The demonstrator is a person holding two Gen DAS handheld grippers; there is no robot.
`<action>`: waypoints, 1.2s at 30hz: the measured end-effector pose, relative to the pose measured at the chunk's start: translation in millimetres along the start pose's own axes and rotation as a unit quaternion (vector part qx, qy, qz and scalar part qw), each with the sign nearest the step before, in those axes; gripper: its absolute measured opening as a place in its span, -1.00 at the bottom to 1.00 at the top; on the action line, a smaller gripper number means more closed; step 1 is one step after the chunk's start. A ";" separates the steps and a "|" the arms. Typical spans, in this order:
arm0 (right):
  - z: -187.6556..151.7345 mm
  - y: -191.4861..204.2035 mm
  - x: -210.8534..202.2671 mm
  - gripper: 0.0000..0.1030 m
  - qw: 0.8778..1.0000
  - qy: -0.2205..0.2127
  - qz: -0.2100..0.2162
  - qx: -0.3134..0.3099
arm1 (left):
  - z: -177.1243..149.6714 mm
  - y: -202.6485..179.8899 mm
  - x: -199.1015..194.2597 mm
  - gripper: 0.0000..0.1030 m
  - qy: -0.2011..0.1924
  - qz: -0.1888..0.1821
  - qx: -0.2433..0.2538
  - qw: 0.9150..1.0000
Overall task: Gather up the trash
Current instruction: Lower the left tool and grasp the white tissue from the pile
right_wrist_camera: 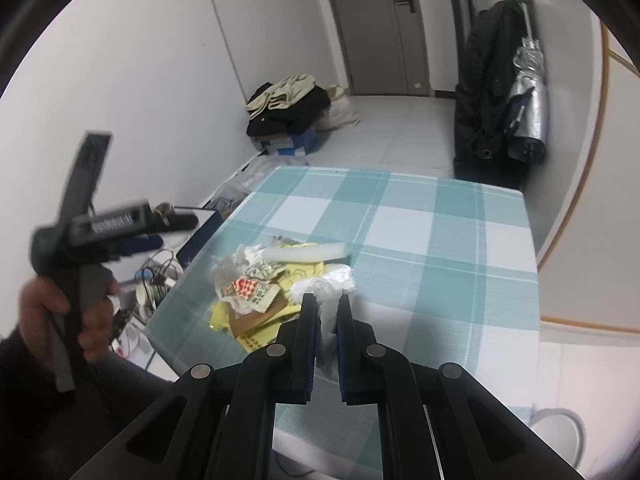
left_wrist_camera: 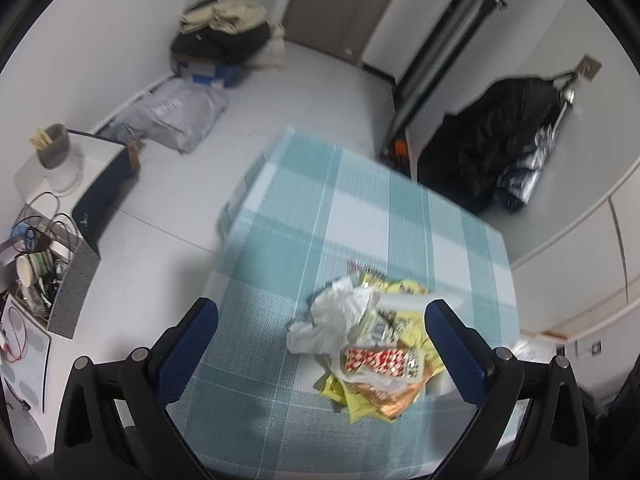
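Trash pile on checked tablecloth

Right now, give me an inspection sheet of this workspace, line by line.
Surface: table with teal checked cloth.
Job's things: trash pile of yellow wrappers, a red-white packet, crumpled white paper and a white tube, near the table's front-left.
Clutter: wire basket of oddments beside the table.
Grippers: left claw open above the pile; right claw shut on a white plastic bag.
Cables: loose wires by the basket.
Surroundings: clothes heap, hanging black coat, folded umbrella, door.
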State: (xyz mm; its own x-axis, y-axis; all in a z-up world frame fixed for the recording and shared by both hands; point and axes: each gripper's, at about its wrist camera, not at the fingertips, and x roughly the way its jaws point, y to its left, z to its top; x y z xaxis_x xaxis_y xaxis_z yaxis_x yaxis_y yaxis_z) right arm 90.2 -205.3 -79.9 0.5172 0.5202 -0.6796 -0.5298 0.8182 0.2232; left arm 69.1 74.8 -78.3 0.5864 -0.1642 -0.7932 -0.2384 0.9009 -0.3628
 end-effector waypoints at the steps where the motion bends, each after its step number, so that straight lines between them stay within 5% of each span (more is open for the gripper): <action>1: 0.4 -2.2 -1.2 -0.84 1.000 -0.001 0.000 0.003 | -1.3 -0.1 5.9 0.96 0.010 0.000 0.001 1.000; 6: 1.8 -8.8 -3.8 -0.84 1.000 -0.003 0.005 0.013 | -11.5 -2.5 38.6 0.71 0.077 -0.013 -0.003 0.997; 9: 2.3 -11.0 -3.3 -0.84 1.000 0.000 0.008 0.018 | -12.4 -3.8 43.2 0.61 0.080 -0.005 -0.003 0.997; 15: 1.8 -11.7 -0.7 -0.84 1.000 0.006 0.013 0.018 | -12.9 -2.8 52.5 -0.28 0.107 -0.022 -0.019 0.994; 17: 2.0 -11.7 0.6 -0.84 1.000 0.008 0.016 0.018 | -12.9 -6.8 51.7 -0.62 0.102 -0.006 -0.002 0.995; 20: 1.6 -11.5 1.4 -0.84 1.000 0.010 0.018 0.017 | -13.0 -10.1 50.5 -0.86 0.086 0.021 0.018 0.996; 36: 0.7 -15.8 -6.6 -0.84 1.000 -0.003 0.009 0.026 | 3.2 -32.4 1.4 -0.97 -0.002 -0.038 0.045 0.998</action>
State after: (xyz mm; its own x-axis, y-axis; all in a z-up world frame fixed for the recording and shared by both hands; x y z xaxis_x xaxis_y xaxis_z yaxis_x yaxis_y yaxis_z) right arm 95.6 -221.5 -78.6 0.5122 0.5367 -0.6705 -0.5036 0.8201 0.2718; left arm 80.1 46.7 -66.1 0.6036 -0.2327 -0.7625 -0.1222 0.9181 -0.3770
